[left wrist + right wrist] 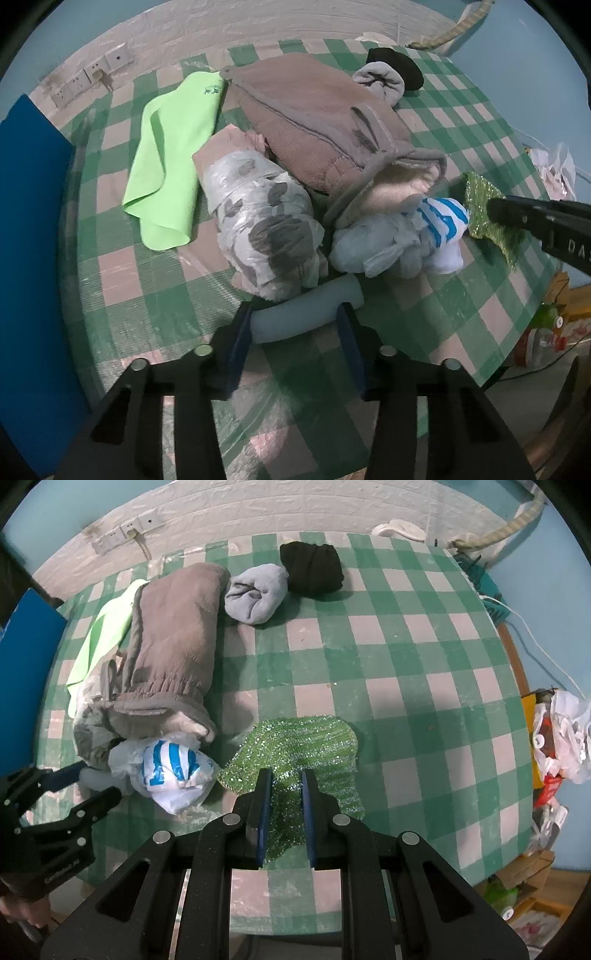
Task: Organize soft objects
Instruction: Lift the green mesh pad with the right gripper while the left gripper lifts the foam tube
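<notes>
L gripper [293, 325] points steeply down w/ a pale blue foam roll [306, 314] between its part-open jaws; can't tell if the pads actually press it. Just ahead of it: plastic-wrapped bundle [264, 225], grey towel [317, 122], striped bag [441, 225]; lime cloth [170, 158] ahead-left. R gripper [286, 786] is closed as far as it goes over the sparkly green cloth [306, 746] on the desk [424, 686]; grip on it unclear. Black sock ball [312, 568] far ahead.
</notes>
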Action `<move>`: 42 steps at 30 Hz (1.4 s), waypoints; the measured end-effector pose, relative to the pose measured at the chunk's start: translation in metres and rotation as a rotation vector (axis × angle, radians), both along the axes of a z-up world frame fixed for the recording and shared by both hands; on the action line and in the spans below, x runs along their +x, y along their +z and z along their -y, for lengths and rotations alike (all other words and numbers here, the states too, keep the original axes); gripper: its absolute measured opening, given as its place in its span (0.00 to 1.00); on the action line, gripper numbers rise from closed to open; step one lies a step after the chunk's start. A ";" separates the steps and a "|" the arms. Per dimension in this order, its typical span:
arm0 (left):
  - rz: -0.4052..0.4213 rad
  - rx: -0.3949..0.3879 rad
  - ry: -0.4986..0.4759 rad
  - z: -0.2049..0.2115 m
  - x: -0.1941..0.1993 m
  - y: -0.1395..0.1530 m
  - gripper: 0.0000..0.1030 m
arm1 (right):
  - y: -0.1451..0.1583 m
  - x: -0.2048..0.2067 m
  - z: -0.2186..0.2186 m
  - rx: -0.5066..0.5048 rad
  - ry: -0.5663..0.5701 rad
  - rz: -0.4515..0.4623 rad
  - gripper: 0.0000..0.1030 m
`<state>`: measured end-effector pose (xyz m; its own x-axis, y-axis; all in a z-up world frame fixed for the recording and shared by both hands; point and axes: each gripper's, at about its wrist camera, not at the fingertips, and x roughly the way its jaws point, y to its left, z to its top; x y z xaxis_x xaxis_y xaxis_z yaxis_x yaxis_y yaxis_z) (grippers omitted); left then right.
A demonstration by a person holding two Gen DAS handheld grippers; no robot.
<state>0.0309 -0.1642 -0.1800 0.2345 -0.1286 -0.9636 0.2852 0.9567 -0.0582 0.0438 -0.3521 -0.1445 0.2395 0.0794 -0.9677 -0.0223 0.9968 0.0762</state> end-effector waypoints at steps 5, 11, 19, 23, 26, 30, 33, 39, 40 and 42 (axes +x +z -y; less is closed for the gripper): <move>-0.002 -0.014 0.017 -0.011 0.001 0.003 0.16 | 0.002 0.000 -0.003 -0.003 0.002 0.005 0.14; 0.002 -0.024 0.020 -0.017 -0.001 0.009 0.08 | 0.005 -0.001 -0.006 -0.008 0.001 0.012 0.14; 0.009 -0.060 -0.019 -0.019 -0.010 0.021 0.08 | 0.006 0.000 -0.005 -0.009 -0.003 0.015 0.14; -0.006 -0.064 -0.052 -0.016 -0.014 0.019 0.09 | 0.007 -0.001 -0.004 -0.006 -0.003 0.016 0.14; -0.005 -0.061 -0.075 -0.015 -0.014 0.018 0.09 | 0.007 -0.001 -0.004 -0.004 -0.005 0.017 0.14; -0.007 -0.084 -0.098 -0.013 -0.018 0.020 0.09 | 0.008 0.000 -0.003 -0.001 -0.008 0.021 0.14; 0.017 -0.075 -0.120 -0.009 -0.022 0.027 0.08 | 0.008 -0.001 -0.002 0.000 -0.010 0.022 0.14; 0.041 -0.093 -0.127 -0.010 -0.026 0.040 0.05 | 0.014 -0.001 0.000 0.005 -0.014 0.044 0.14; 0.045 -0.095 -0.126 -0.010 -0.026 0.042 0.05 | 0.016 -0.001 0.000 0.004 -0.013 0.048 0.14; 0.062 -0.100 -0.124 -0.011 -0.027 0.049 0.05 | 0.019 -0.001 -0.001 0.005 -0.010 0.054 0.14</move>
<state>0.0042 -0.1535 -0.1309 0.2692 -0.2551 -0.9287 0.4067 0.9042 -0.1305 0.0426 -0.3514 -0.1253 0.2918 0.0818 -0.9530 -0.0162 0.9966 0.0806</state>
